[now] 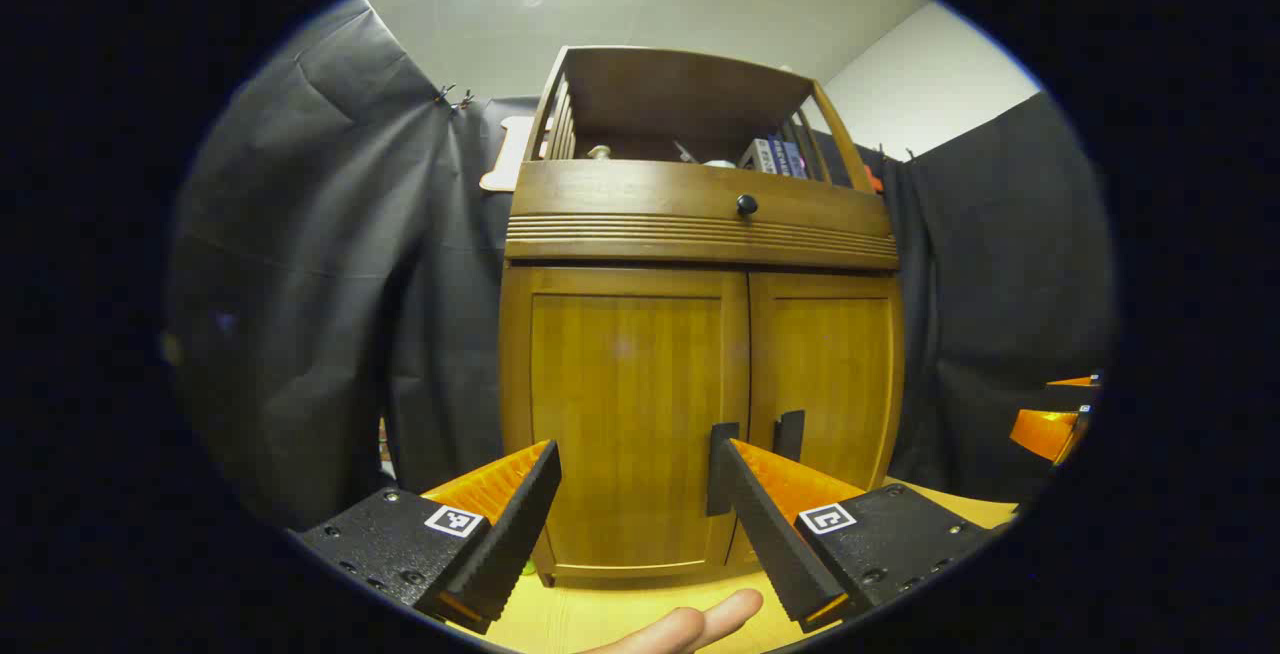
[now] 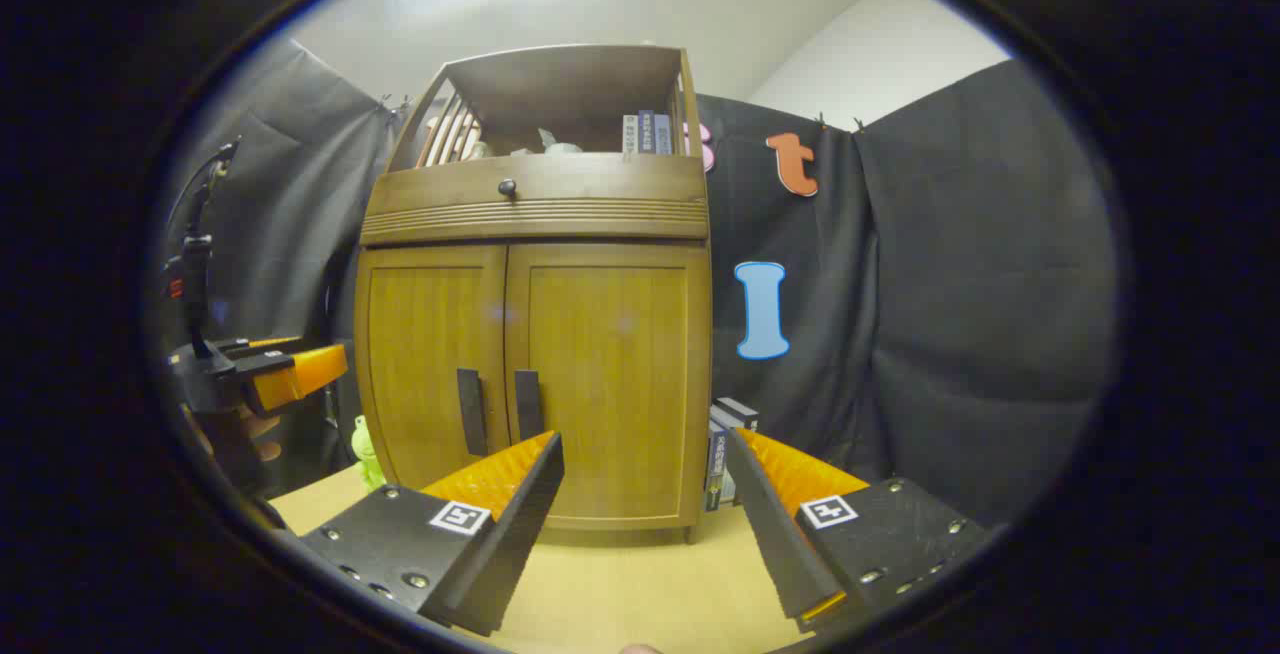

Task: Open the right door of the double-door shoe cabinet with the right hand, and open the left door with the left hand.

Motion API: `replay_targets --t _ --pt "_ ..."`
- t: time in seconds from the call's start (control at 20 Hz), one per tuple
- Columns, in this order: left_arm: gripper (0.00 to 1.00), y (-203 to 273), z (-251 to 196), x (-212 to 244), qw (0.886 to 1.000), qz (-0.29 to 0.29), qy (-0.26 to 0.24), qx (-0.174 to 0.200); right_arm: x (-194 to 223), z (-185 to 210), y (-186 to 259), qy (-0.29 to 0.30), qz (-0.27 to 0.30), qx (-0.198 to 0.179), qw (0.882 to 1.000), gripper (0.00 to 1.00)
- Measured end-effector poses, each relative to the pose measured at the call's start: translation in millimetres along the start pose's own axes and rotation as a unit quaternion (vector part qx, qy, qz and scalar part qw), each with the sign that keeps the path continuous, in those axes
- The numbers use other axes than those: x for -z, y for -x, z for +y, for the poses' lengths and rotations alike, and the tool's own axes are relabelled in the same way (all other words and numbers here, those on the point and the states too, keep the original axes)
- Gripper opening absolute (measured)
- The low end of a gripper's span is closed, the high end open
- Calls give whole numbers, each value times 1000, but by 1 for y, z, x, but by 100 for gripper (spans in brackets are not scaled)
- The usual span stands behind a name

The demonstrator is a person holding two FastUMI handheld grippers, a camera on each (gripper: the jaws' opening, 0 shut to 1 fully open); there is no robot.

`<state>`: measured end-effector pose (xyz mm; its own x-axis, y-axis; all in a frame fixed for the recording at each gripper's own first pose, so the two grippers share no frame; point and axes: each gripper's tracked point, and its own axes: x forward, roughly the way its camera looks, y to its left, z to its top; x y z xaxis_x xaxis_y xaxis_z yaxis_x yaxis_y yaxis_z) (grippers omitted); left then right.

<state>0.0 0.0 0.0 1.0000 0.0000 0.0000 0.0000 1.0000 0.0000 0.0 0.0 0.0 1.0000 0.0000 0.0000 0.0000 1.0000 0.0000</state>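
— Cabinet (image 2: 535,334) sits on the tabletop (image 2: 620,584) against the black cloth, both doors shut. See the two dark handles near the middle seam?

— I do. The right door (image 2: 610,374) has its right handle (image 2: 527,404) just beside the seam, and the left door (image 1: 630,414) has its left handle (image 1: 722,469) on the other side of it, low on the panel.

— And the tongs?

— The right tongs (image 2: 640,474) are spread wide with nothing between the fingers, hovering short of the doors and pointing at the right panel more than at its handle. The left tongs (image 1: 640,479) are just as wide and just as empty; one finger sits in front of the left handle from where its camera looks, but I'd judge it isn't touching.

— So the first reach hasn't landed.

— No. I'd bring the right tongs toward the seam, straddle the right handle with a finger either side, close firmly, then pull in an arc about the hinge at the outer edge.

— Anything to mind?

— The handles are close together, so a wide spread could catch the neighbour. Narrow the opening first.
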Motion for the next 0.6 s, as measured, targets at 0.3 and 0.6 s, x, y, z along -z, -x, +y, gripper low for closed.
replay_targets --t 0.3,0.6 --pt "99 -6 8 8 1000 12 1 -12 -7 6 -7 8 -8 -4 1000 100" --pt "99 -6 14 2 1000 1 5 -11 6 23 -19 20 3 -19 1000 97"
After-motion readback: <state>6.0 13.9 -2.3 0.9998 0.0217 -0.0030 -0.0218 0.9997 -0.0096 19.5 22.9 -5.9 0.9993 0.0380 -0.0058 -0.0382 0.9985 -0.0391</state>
